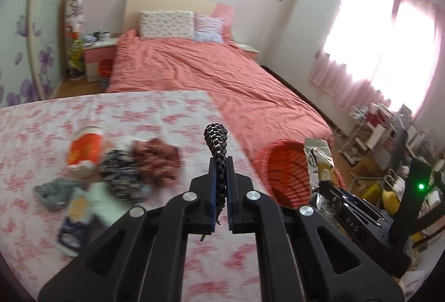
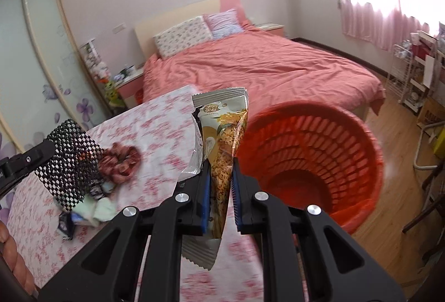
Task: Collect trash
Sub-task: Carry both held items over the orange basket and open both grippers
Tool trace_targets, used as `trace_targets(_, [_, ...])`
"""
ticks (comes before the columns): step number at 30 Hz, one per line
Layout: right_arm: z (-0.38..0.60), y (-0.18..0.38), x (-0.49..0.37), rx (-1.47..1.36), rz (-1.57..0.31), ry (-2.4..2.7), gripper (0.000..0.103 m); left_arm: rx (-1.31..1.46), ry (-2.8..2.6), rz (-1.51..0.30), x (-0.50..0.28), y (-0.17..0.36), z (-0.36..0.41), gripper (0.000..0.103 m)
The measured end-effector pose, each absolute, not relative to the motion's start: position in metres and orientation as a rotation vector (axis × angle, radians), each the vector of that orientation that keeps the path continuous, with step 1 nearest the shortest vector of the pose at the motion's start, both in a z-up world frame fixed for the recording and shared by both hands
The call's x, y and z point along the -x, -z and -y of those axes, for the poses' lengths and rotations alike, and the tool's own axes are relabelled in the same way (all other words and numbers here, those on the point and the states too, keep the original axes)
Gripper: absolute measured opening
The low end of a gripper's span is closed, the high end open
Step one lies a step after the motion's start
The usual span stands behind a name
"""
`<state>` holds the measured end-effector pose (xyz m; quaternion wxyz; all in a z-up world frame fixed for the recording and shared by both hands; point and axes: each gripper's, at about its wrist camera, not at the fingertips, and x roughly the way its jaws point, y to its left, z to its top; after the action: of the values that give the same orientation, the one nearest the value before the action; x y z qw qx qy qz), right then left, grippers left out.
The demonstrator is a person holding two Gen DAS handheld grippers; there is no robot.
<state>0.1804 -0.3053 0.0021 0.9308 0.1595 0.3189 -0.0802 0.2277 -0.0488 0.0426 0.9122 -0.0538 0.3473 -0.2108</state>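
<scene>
My left gripper (image 1: 221,163) is shut on a black-and-white net wrapper (image 1: 217,140), held above the floral-cloth table (image 1: 155,113); the wrapper also shows at the left of the right wrist view (image 2: 69,160). My right gripper (image 2: 219,165) is shut on an empty snack packet (image 2: 222,132), held by the table's right edge, next to the red trash basket (image 2: 314,151). The basket (image 1: 289,171) and packet (image 1: 319,160) also show in the left wrist view. A pile of trash lies on the table: a red paper cup (image 1: 83,151), crumpled wrappers (image 1: 155,160) and a blue packet (image 1: 75,221).
A bed with a salmon cover (image 1: 217,71) lies beyond the table. A nightstand (image 1: 98,54) stands left of it. A white rack with boxes (image 2: 417,74) stands at the right by the pink curtains (image 1: 389,51). Wooden floor surrounds the basket.
</scene>
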Motion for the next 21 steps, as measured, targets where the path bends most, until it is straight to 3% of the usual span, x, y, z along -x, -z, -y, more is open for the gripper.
trace_targets(17, [0.406,0.041,-0.196,-0.454,-0.657,0.281,0.014,0.056,0.681,-0.82,-0.273,0.015,0.224,0.008])
trace_targets(19, [0.412,0.044,-0.198,-0.464,-0.662,0.273,0.018,0.045,0.674,-0.835,-0.277,0.025,0.231,0.01])
trace_targets(21, [0.415,0.05,-0.2,-0.47,-0.67,0.275,0.021,0.031,0.655,-0.851,-0.283,0.035,0.239,0.029])
